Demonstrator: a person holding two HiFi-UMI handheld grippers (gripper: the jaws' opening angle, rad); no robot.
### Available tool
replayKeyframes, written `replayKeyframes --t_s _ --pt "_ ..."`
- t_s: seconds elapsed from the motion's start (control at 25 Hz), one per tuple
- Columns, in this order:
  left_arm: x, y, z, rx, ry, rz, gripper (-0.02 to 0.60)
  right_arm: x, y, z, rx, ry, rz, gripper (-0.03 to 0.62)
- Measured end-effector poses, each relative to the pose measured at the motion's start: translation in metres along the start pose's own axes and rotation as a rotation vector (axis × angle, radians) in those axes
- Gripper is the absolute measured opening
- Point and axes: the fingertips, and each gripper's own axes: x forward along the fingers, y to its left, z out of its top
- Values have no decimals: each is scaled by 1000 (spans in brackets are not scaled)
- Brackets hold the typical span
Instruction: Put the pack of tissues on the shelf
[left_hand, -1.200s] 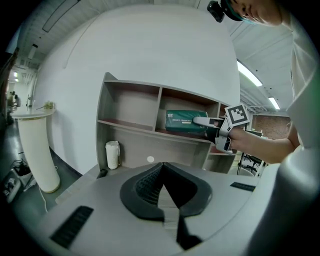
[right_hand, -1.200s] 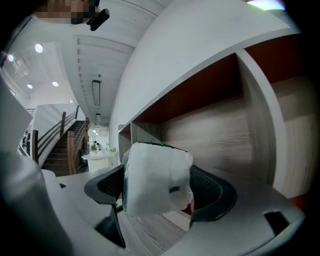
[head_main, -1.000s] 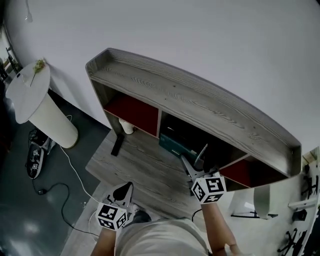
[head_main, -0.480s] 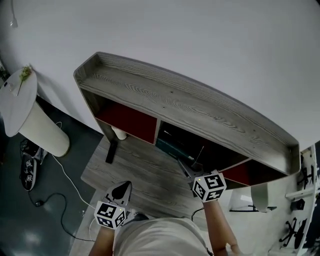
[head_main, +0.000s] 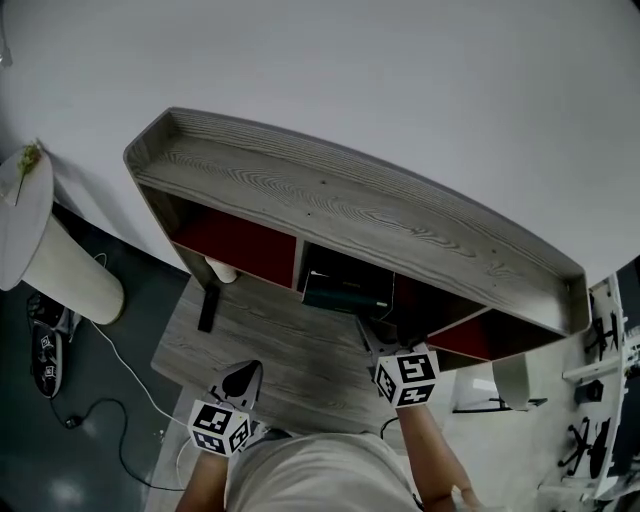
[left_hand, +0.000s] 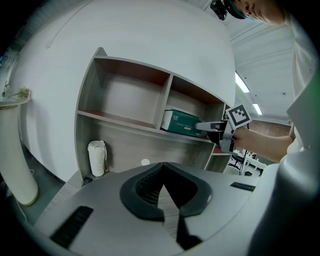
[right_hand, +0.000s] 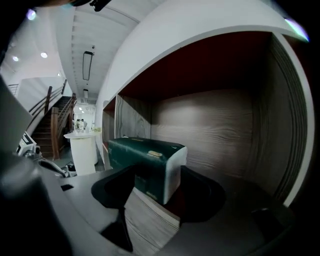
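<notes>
Pack of tissues: dark green, one white end face, lying on the board of the middle compartment of the shelf, close to the front edge and turned at an angle to it. In the head view it sits at frame centre under the grey wood-grain top, between two red-backed compartments. Right hand-held gripper: jaws spread wide, one either side of the pack's near end. A dark reddish gap shows between the white end and the right-hand jaw, so it has no clamp on the pack. In the left gripper view its jaw tips reach the pack's end, and whether they touch cannot be told. Left hand-held gripper: jaws drawn together at the tips, nothing between them, held low at lower left of the head view, well apart from the shelf and pointing toward it. White cylinder stands upright under the left compartment, beside the shelf's end wall. Shelf stands on a wood-grain floor panel. Far left of the head view: white round bench on a pedestal, a green sprig on top. Thin white cable trails over the dark floor near it.
</notes>
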Motion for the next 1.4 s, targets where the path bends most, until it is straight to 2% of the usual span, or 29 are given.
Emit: replayKeyframes --t_s 0.04,0.44,0.8,1.12,1.16,1.2,1.4 --pt "1 0 -1 -2 0 -1 14 1 2 0 -6 1 -10 280" --pt "-1 10 -6 -22 7 17 14 24 -2 7 24 33 -150 281" --pt "1 16 -7 -29 10 26 14 47 -19 13 25 76 -200 281" --pt "-1 12 -6 -26 12 30 14 49 -19 14 10 83 -182 279" --pt "-1 10 -6 -24 11 29 14 49 -18 13 7 87 -169 286" --pt "-2 8 -5 -22 11 28 14 48 -16 12 4 91 -155 327" --pt "-3 -8 -4 -9 12 8 14 24 -9 8 4 59 -131 338"
